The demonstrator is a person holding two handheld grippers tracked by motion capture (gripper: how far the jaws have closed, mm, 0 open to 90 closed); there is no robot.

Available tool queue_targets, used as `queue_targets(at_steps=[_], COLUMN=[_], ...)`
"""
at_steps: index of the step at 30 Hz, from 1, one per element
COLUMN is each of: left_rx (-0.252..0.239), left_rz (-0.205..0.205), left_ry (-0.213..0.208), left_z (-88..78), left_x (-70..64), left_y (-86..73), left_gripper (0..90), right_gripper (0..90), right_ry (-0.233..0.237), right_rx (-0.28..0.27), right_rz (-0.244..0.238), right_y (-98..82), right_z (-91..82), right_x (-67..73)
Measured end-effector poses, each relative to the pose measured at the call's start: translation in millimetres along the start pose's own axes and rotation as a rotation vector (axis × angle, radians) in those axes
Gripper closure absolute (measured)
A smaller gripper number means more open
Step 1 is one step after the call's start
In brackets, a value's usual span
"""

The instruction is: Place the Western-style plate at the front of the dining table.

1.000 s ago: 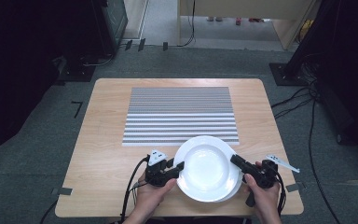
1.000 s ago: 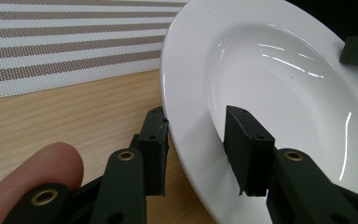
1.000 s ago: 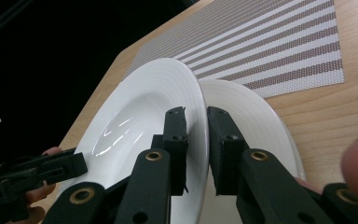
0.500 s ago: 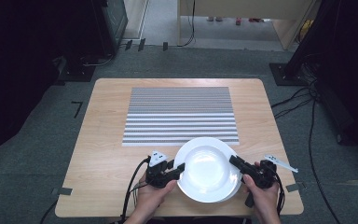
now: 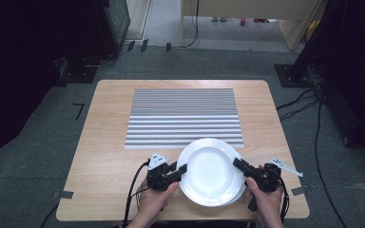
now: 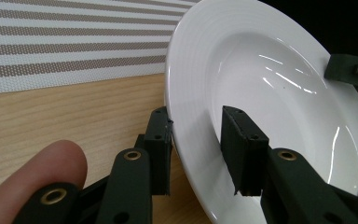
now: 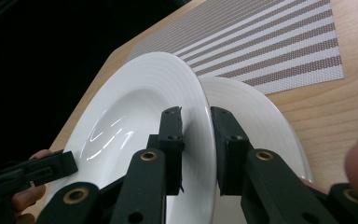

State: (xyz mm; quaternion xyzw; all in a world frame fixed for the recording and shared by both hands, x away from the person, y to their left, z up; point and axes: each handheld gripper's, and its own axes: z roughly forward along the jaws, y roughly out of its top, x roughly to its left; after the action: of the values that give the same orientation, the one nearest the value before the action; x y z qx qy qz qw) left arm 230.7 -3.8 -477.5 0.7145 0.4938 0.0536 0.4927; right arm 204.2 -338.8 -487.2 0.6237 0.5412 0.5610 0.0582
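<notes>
The top plate, pinched at opposite rims by the left hand-held gripper and right hand-held gripper, should be raised level off the lower plate.

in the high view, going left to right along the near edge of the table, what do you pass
left gripper → top white plate → right gripper → small white tool lying on the table
</notes>
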Motion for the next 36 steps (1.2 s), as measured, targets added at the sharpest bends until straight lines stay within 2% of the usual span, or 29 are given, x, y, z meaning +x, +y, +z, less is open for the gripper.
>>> queue_targets(at_steps=[5,11,18,20,28,36], left_rx=[-0.022,-0.051,-0.081,-0.082,-0.111,-0.151], left_rz=[-0.012,-0.018,-0.019,-0.03,-0.029,-0.021], left_ry=[-0.003,-0.008,-0.005,-0.008,0.01,0.039], left_z=[-3.3,-7.9,-14.9,-17.0,-28.0,-37.4], left_x=[3.5,6.0,9.6,11.1,18.5,29.2], left_y=[2.4,5.5,11.2,13.6,29.1,49.5], left_gripper=[67.2,68.7,69.5,69.7,69.9,70.3], right_gripper=[75.8,75.8,75.4,75.4,75.4,75.5], right_ry=[0.003,0.027,0.041,0.045,0.072,0.1], right_rx=[-0.015,-0.028,-0.042,-0.046,-0.05,-0.044], right_rz=[-0.01,0.012,0.001,-0.002,-0.012,-0.054], right_y=[-1.3,-1.9,0.9,3.2,15.9,29.4], right_z=[1.5,2.0,4.9,6.0,18.6,35.4], right_x=[5.5,8.4,18.1,20.9,32.9,49.3])
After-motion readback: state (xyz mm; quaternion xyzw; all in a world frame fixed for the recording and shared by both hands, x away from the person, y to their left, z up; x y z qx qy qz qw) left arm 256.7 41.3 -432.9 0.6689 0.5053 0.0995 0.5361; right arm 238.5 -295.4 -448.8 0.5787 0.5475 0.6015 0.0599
